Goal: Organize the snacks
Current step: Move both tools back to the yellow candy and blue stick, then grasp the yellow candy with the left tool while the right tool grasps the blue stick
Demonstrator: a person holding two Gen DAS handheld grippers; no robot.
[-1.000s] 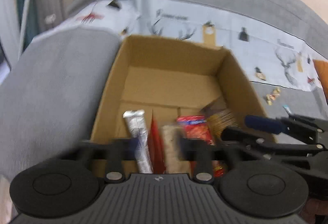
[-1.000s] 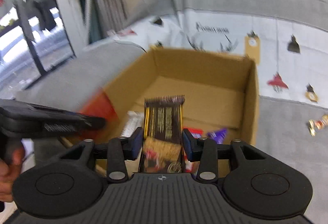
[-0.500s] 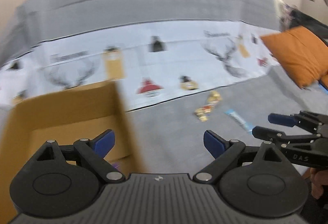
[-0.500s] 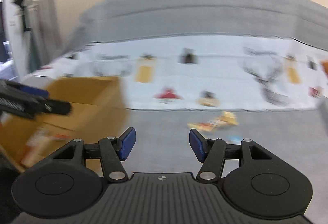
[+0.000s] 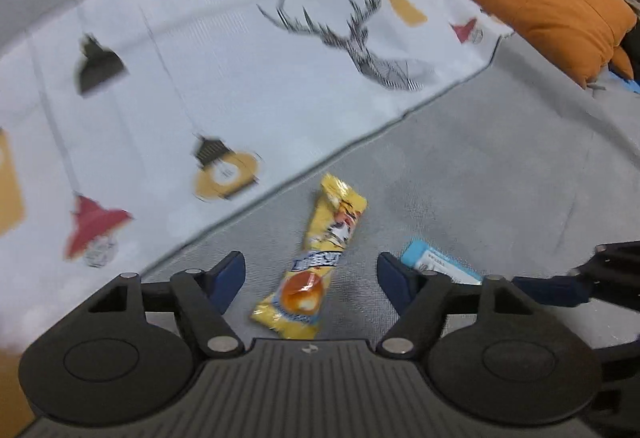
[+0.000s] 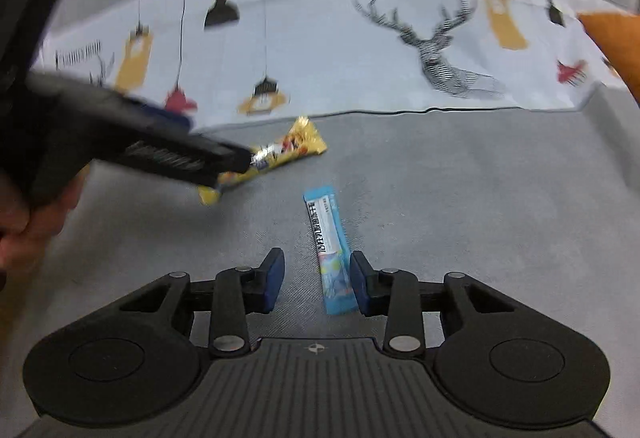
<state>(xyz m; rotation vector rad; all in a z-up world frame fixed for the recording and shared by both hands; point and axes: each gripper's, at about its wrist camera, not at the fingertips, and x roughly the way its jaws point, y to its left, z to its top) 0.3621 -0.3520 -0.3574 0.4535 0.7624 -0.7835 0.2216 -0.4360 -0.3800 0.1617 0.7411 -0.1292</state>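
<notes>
Both swung off the cardboard box. Left gripper (image 5: pixel 310 278) closing around yellow foil snack bar (image 5: pixel 316 262); right gripper (image 6: pixel 316 284) closing around blue sachet (image 6: pixel 330 254), at 3 o'clock of the bar. Jaws part-open, probably no contact yet.

Two snack packets lie on the grey seat: one long yellow foil wrapper (image 5: pixel 316 266) mid-frame, one slim light-blue sachet (image 6: pixel 330 254) lower centre. One orange cushion (image 5: pixel 544 5) upper right.

The yellow snack packet (image 5: pixel 320 258) and the blue sachet (image 6: pixel 330 254) look like glossy printed film, lying on a matt, coarsely woven grey cushion (image 6: pixel 460 197) beside a smooth printed white cloth (image 5: pixel 200 77) and a soft orange fabric pillow (image 5: pixel 540 5).
</notes>
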